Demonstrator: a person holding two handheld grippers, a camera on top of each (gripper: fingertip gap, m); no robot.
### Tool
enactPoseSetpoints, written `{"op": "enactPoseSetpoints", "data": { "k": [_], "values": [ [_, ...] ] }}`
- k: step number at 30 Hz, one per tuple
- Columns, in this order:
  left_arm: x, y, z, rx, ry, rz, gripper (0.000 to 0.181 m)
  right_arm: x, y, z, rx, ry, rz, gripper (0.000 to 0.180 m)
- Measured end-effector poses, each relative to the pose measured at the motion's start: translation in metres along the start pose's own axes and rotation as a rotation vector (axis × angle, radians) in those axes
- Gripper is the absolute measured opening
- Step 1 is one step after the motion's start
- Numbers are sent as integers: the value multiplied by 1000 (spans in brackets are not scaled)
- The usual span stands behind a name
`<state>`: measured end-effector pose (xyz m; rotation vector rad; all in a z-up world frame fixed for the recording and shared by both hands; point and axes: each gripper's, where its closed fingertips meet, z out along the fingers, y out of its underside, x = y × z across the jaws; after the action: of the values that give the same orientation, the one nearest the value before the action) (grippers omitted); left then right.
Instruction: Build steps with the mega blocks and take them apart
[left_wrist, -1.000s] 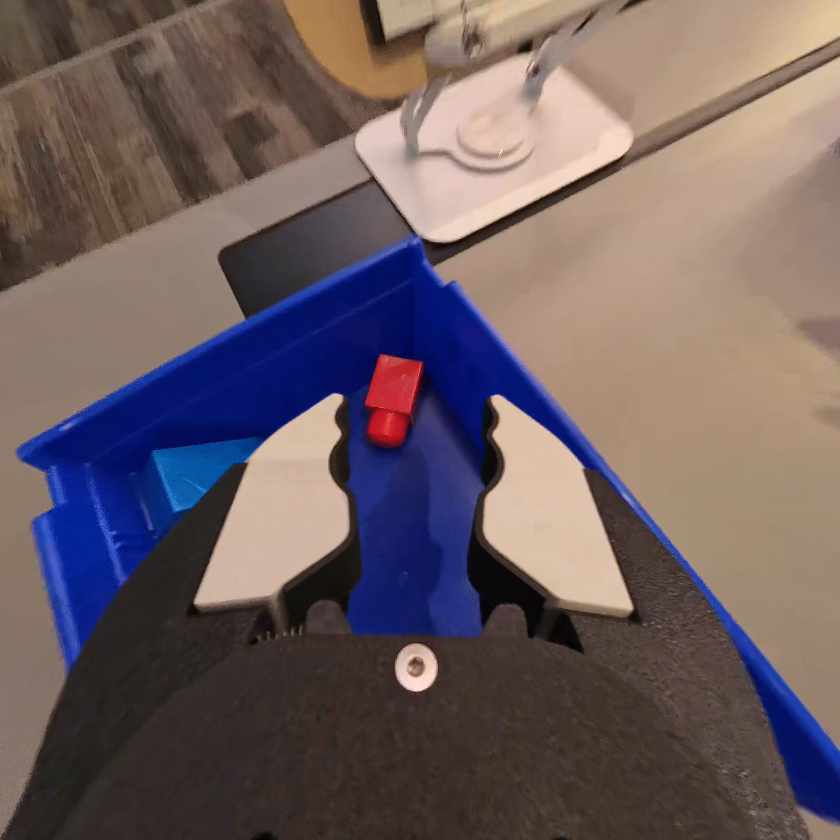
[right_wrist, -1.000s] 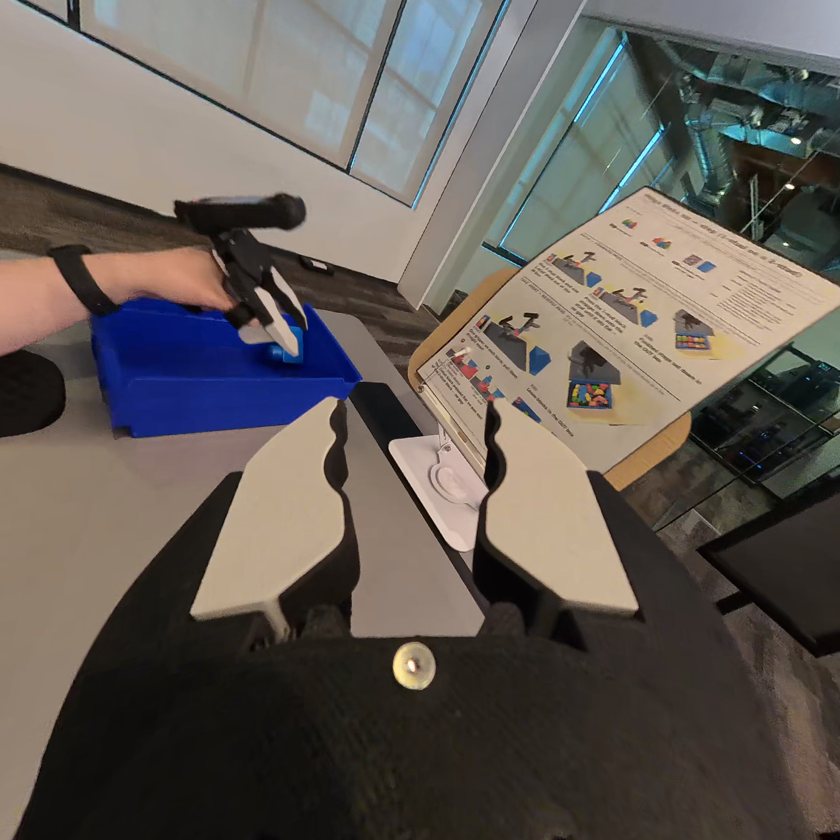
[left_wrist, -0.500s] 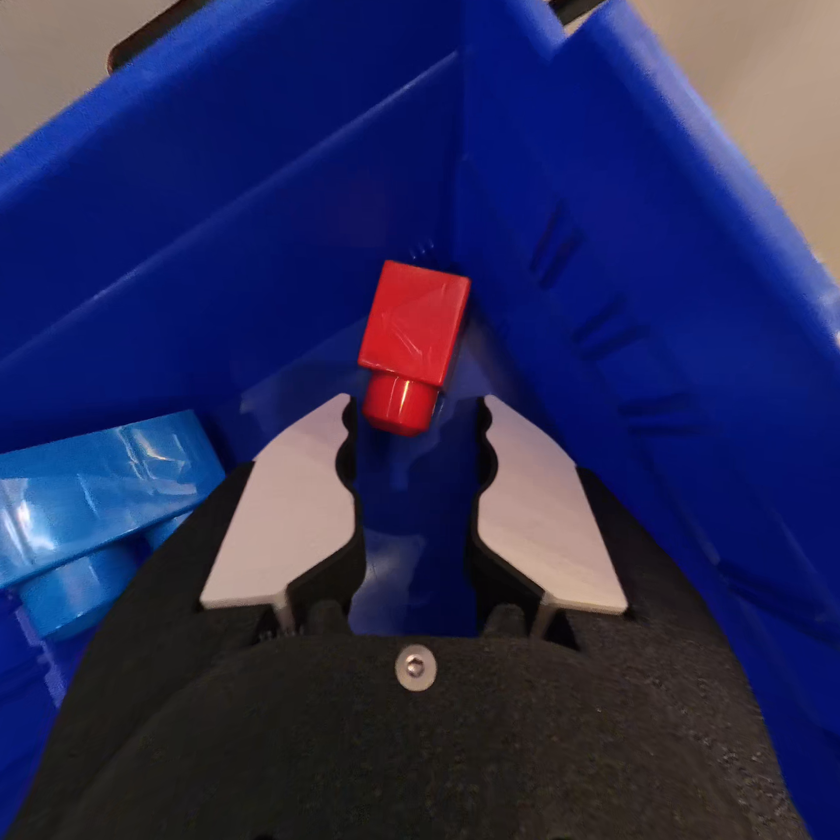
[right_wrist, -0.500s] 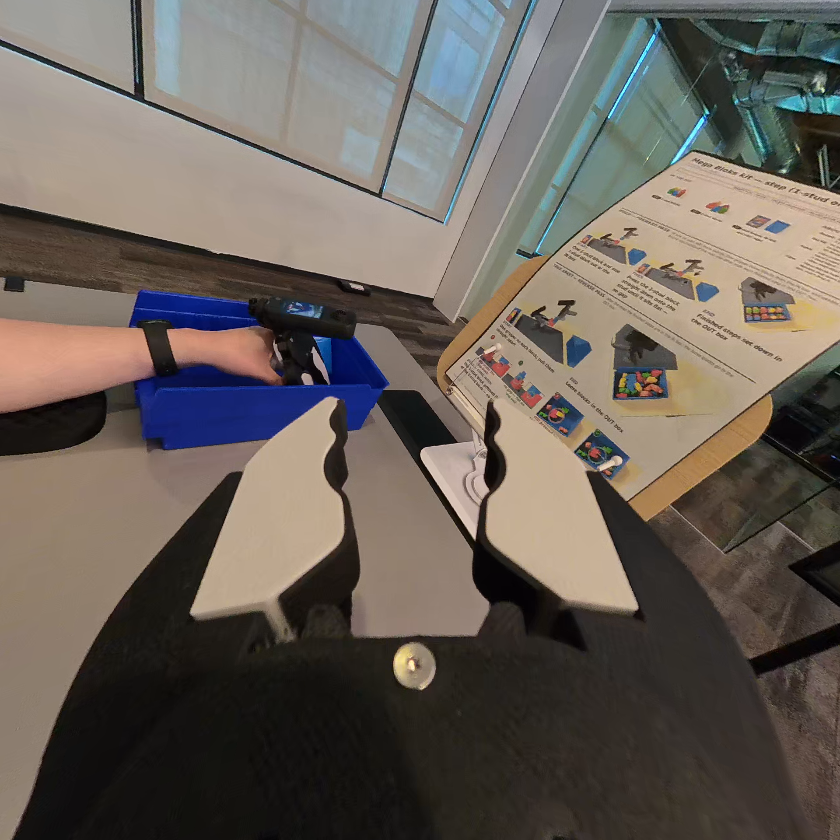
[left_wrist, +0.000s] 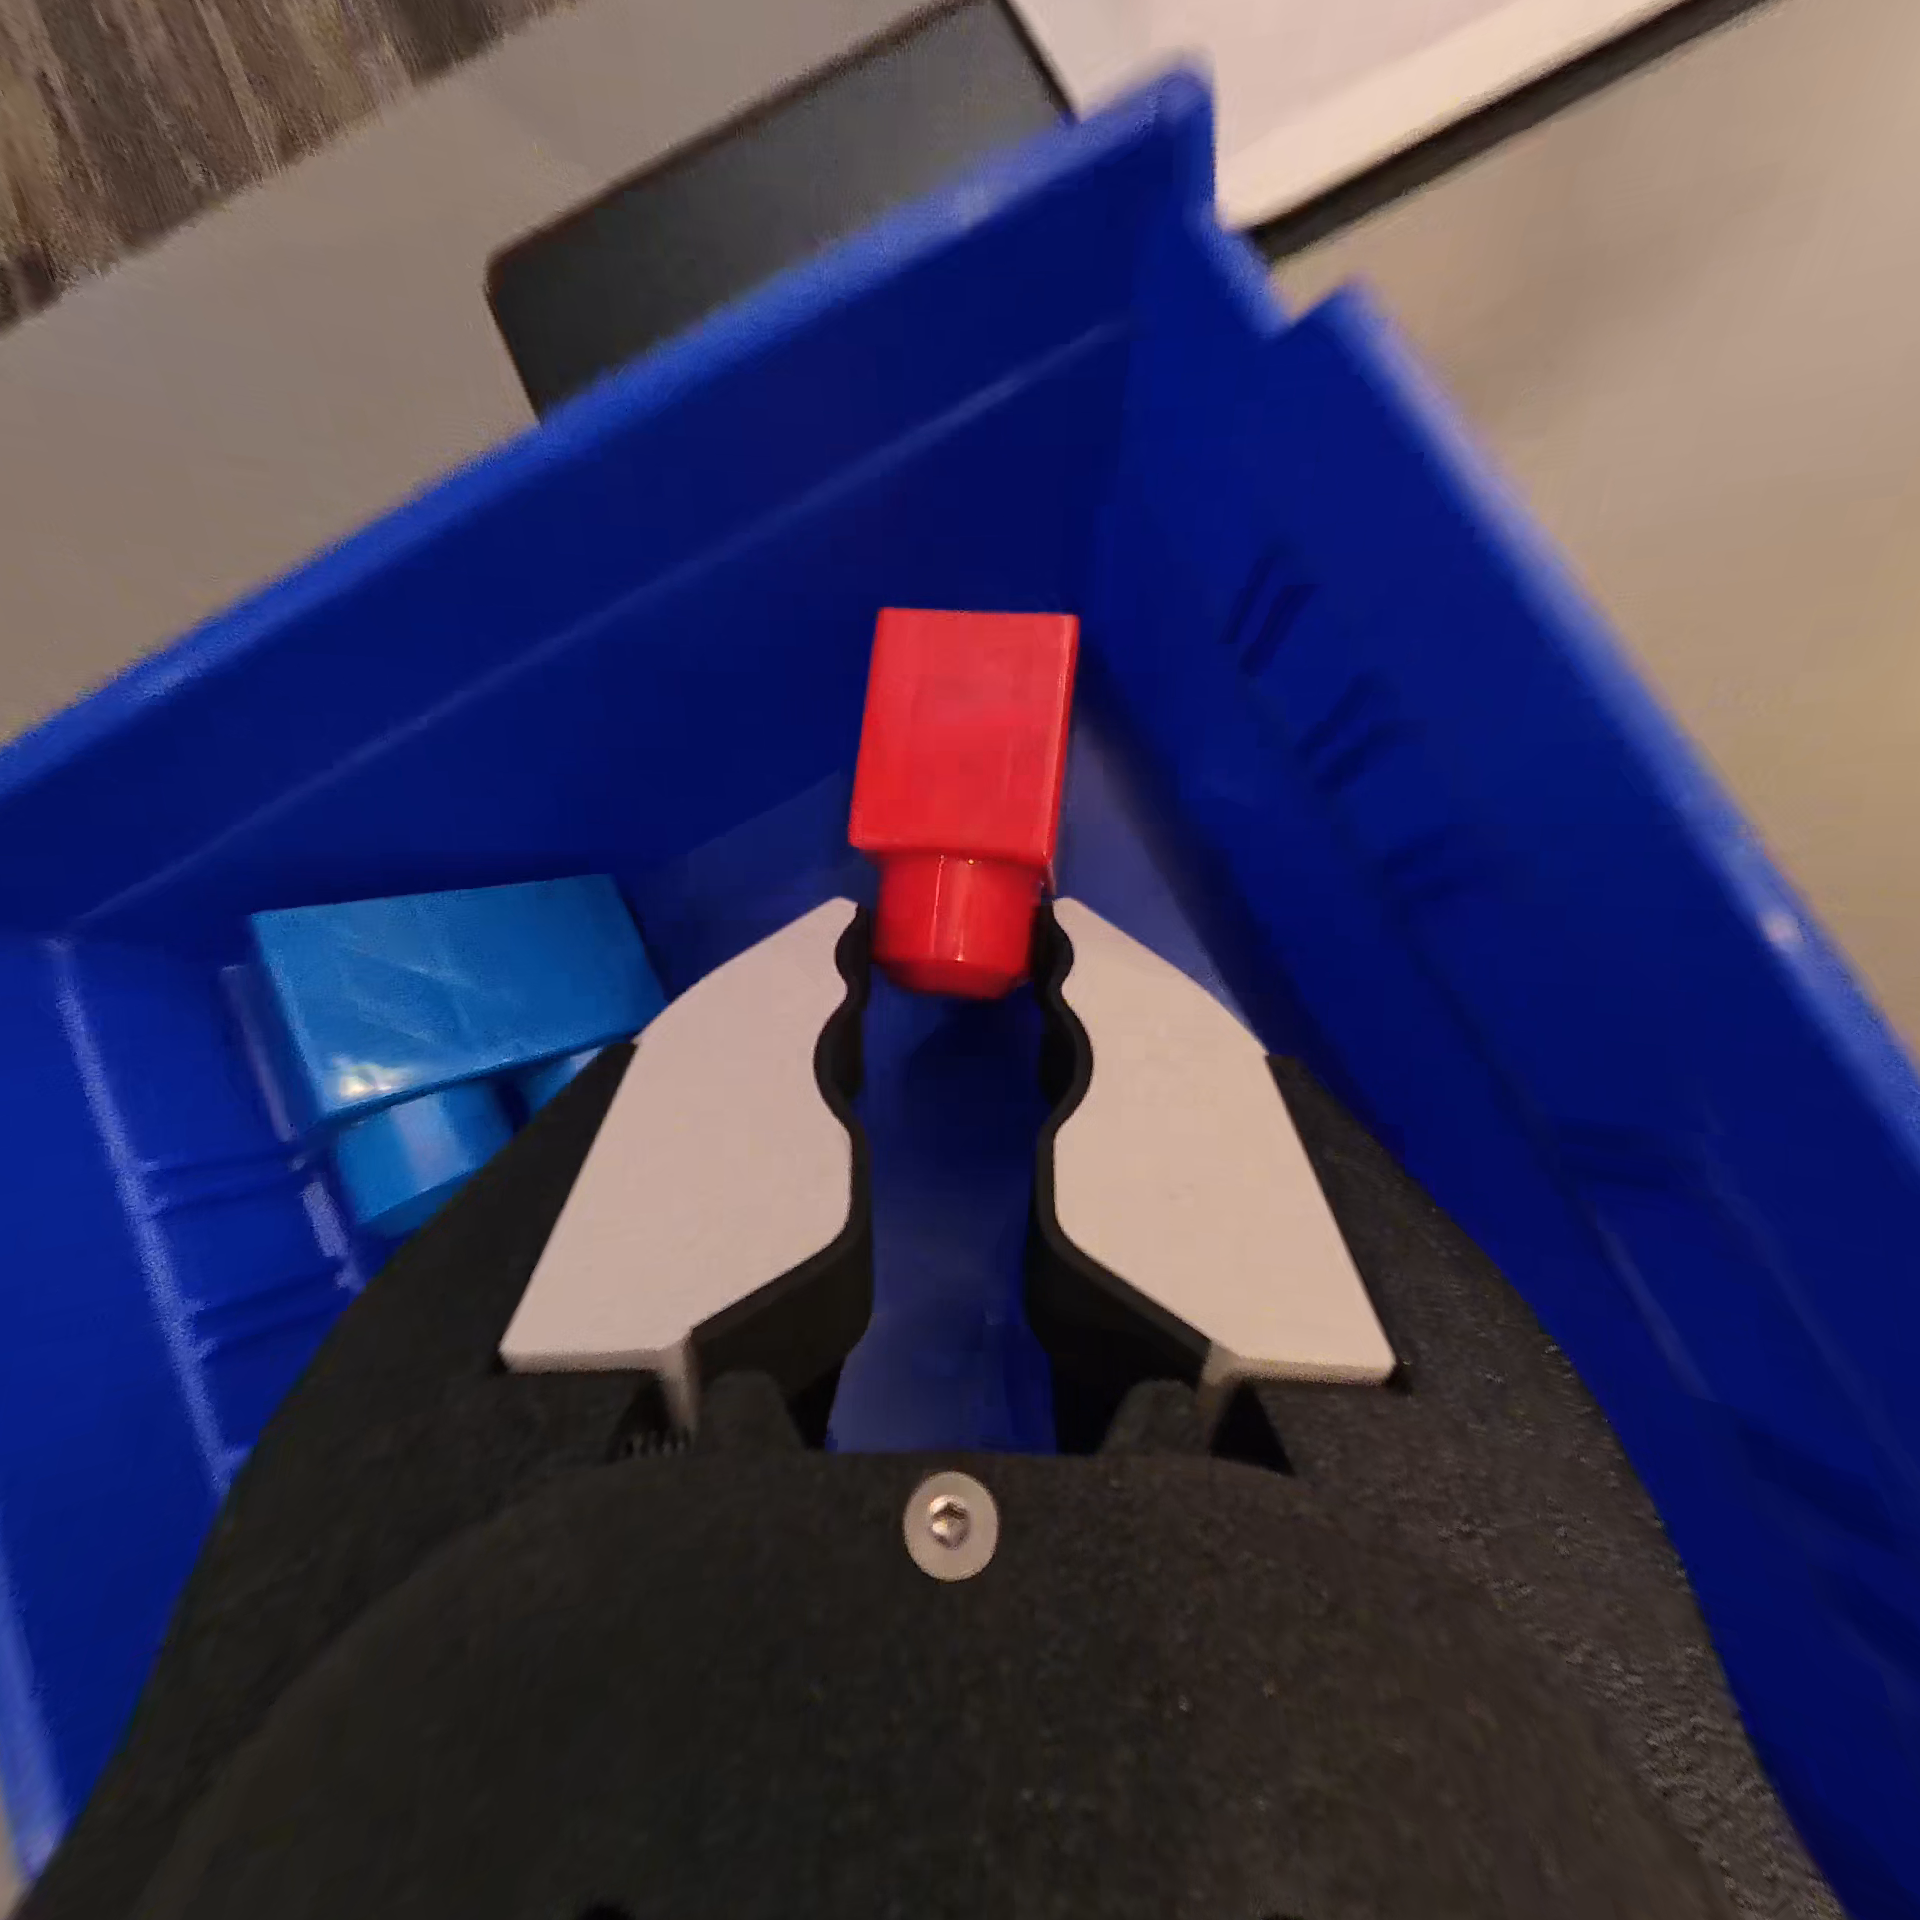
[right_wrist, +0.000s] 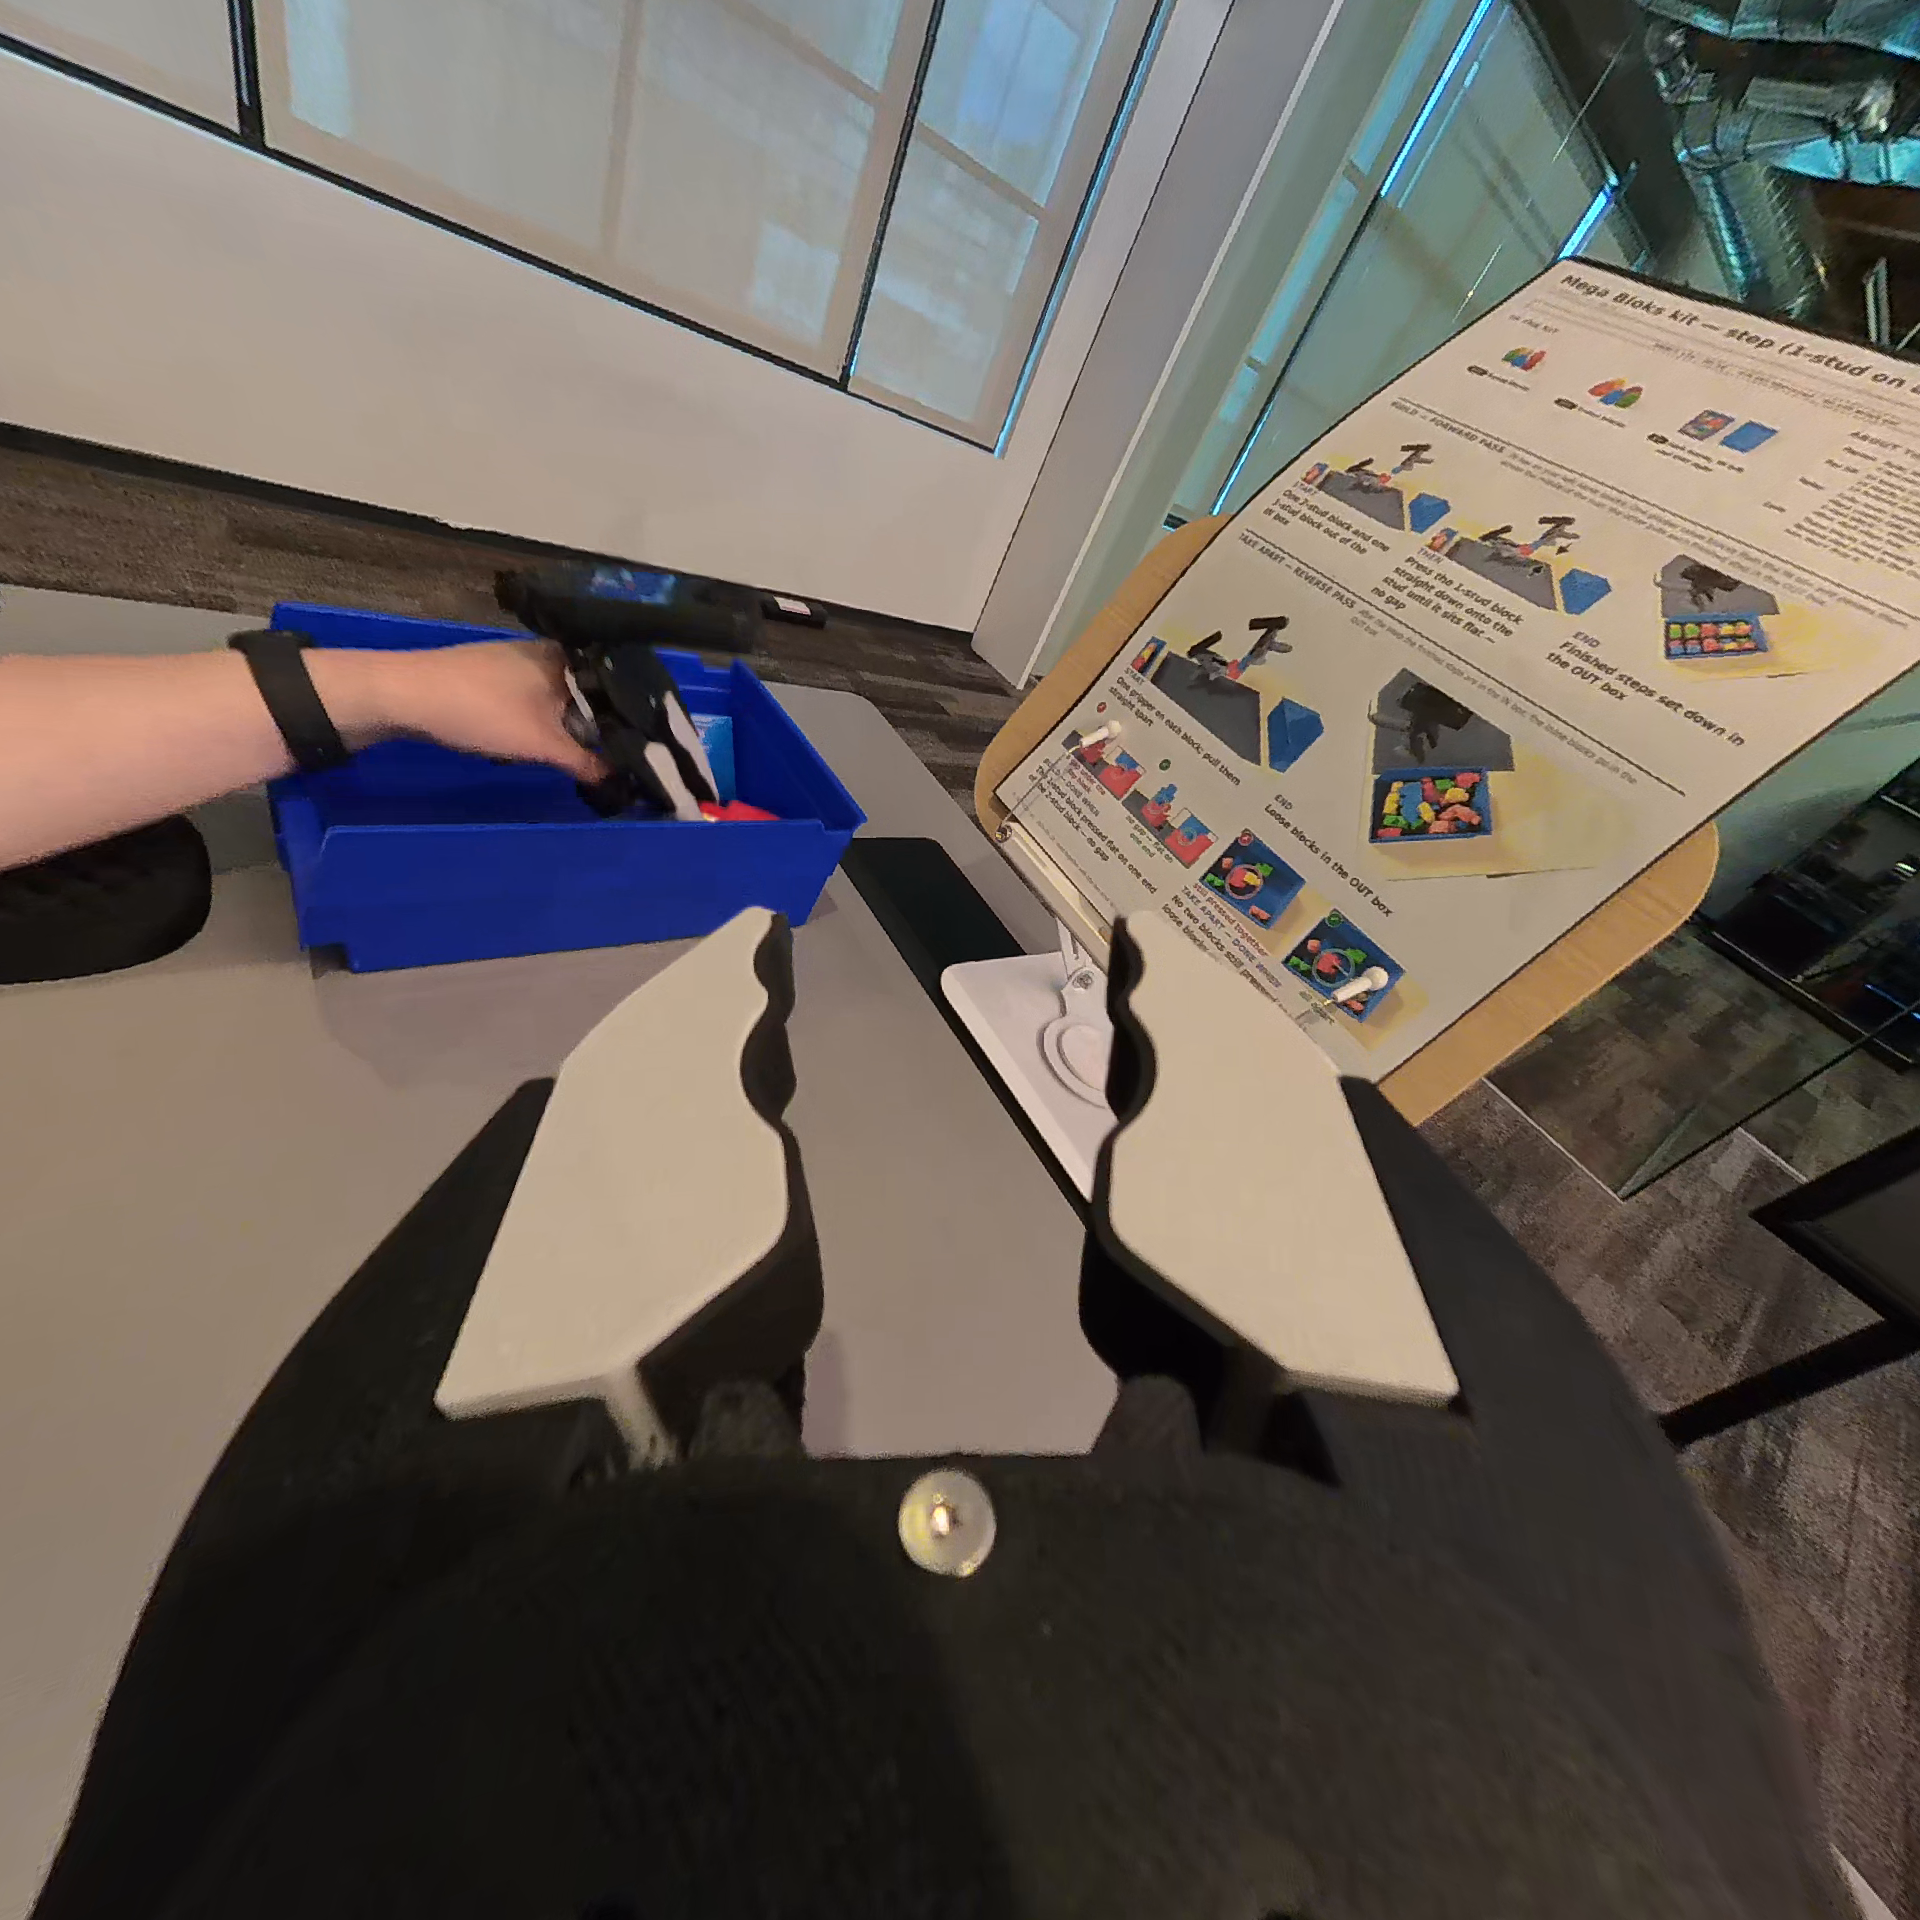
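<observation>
Both grippers (left_wrist: 951, 935) (right_wrist: 940, 987) are built with matte black textured bodies, pale grey scalloped fingers (right_wrist: 665, 1153) and one silver screw (right_wrist: 945, 1522); a black wristband (right_wrist: 291, 696) is worn.

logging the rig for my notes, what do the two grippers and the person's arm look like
Both the left gripper and the right gripper have a matte black textured body, a silver screw at its centre, and jaws faced with pale grey plates over wavy black pads. The person's bare forearm wears a black wristband; no sleeve or cable shows.

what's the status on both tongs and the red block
Left tongs in the blue bin, shut on the red block by its stud. Right tongs open, empty, over the table. Light blue block beside, not blocking.
</observation>
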<state>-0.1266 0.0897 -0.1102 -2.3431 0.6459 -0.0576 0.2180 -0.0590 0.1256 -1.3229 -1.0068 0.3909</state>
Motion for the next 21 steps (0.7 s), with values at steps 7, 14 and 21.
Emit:
{"op": "enactPoseSetpoints", "data": {
  "k": [7,14,21],
  "values": [
    [90,-71,-83,268,352,1,30,4,8,-15,-66,44,-42,59],
    [288,-61,-69,215,596,408,30,7,-2,-34,-29,67,-46,59],
    [347,-19,-29,114,674,557,30,14,4,-41,-43,80,-27,59]
  ]
}}
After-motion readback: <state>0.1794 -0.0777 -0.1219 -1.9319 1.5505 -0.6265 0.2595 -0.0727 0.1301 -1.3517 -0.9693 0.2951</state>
